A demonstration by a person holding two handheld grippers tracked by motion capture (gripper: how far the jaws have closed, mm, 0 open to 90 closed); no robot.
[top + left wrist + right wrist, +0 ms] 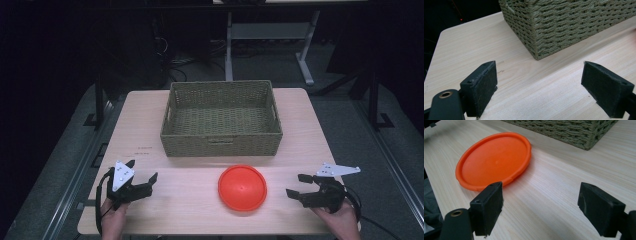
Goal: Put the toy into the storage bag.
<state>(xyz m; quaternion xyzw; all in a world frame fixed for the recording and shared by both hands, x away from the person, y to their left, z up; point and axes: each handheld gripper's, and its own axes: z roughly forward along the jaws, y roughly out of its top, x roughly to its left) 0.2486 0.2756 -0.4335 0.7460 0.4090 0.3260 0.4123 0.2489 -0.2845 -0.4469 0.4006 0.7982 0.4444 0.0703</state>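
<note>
Two spread grippers, left gripper (143, 175), right gripper (296, 186), unmarked orange plate (242, 187)

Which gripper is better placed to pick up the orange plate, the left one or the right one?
Probably the right gripper: its open jaws point at the orange plate from close by. The left gripper, also open, faces the basket corner, farther from the plate.

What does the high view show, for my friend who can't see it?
An orange plate lies flat on a wooden table, between the open left gripper and the open right gripper. A woven basket sits just behind the plate.
</note>
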